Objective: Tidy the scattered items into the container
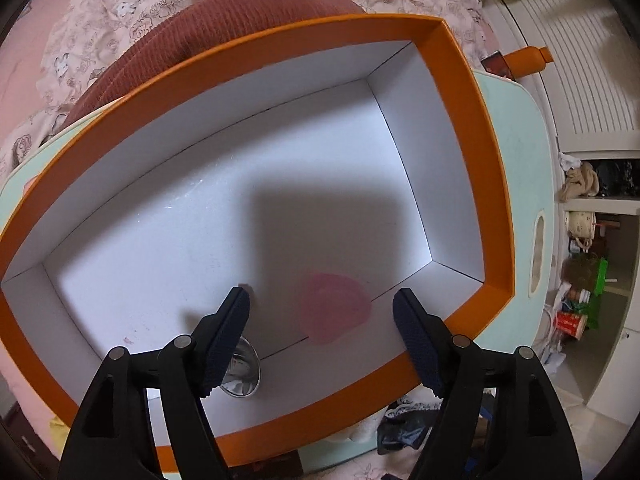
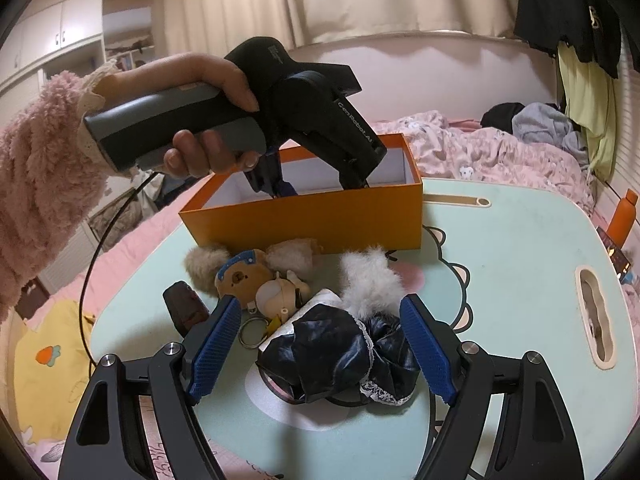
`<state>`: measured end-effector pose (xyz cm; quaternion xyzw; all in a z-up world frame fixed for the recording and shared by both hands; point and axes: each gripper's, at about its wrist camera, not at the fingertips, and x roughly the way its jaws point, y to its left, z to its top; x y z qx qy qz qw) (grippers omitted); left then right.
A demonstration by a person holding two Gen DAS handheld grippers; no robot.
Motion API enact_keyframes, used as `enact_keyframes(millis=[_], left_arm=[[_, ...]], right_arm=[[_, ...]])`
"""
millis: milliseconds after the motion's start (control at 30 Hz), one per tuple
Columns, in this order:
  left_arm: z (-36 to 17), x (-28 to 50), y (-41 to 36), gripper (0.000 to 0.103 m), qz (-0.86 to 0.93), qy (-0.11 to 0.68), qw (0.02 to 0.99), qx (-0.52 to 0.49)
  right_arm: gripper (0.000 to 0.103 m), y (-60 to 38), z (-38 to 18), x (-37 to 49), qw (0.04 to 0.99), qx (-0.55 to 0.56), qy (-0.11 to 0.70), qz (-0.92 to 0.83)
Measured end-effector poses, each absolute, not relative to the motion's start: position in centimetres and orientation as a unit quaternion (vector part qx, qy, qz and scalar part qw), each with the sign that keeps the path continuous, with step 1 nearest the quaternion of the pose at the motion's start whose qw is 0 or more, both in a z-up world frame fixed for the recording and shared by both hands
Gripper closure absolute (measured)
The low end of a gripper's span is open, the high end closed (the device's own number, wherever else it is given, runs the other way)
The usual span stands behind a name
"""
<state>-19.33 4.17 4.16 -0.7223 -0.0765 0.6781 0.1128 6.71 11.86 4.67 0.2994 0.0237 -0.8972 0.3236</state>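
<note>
The orange box (image 2: 316, 216), white inside, sits on the table (image 2: 500, 264). My left gripper (image 1: 322, 300) hangs wide open and empty inside it; my right gripper (image 2: 320, 320), open, straddles the black frilly cloth (image 2: 340, 356).

Left gripper (image 1: 322, 304): jaws apart, holding nothing, over box interior.
Box (image 1: 460, 92): orange walls, white inside.
Contents: pink item (image 1: 332, 306); shiny metal piece (image 1: 242, 372) beside left finger.
</note>
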Motion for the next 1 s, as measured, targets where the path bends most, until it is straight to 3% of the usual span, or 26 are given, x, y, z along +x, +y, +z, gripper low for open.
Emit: enact_keyframes(millis=[167,233,300,400,433,867,967,1000], left_arm=[[4.8,-18.2,5.4,0.039,0.716,-0.022,0.095,-0.692],[4.9,-17.8,5.5,0.052,0.723,-0.005,0.088,-0.685],[5.1,-17.6,5.2,0.058,0.726,-0.008,0.089,-0.682],[5.3,-17.8,4.7,0.083,0.731,-0.009,0.082,-0.678],[5.3,-18.1,4.5,0.086,0.733,-0.010,0.080,-0.676],[8.0,-18.3,2.6,0.088,0.752,-0.042,0.104,-0.650],[7.7,-18.0,2.5,0.071,0.735,-0.068,0.104,-0.667],[7.8,-17.7,2.6,0.060,0.732,-0.077,0.113,-0.668]], right_arm=[[0.021,12.0,4.6,6.8,0.323,0.301,0.019,-0.897],[0.021,12.0,4.6,6.8,0.323,0.301,0.017,-0.897],[0.021,12.0,4.6,6.8,0.323,0.302,0.016,-0.897],[0.021,12.0,4.6,6.8,0.323,0.303,0.016,-0.896],[0.021,12.0,4.6,6.8,0.323,0.303,0.016,-0.896],[0.021,11.9,4.4,6.8,0.322,0.309,0.012,-0.895],[0.020,11.9,4.3,6.8,0.322,0.309,0.011,-0.895],[0.020,11.9,4.3,6.8,0.322,0.309,0.011,-0.895]])
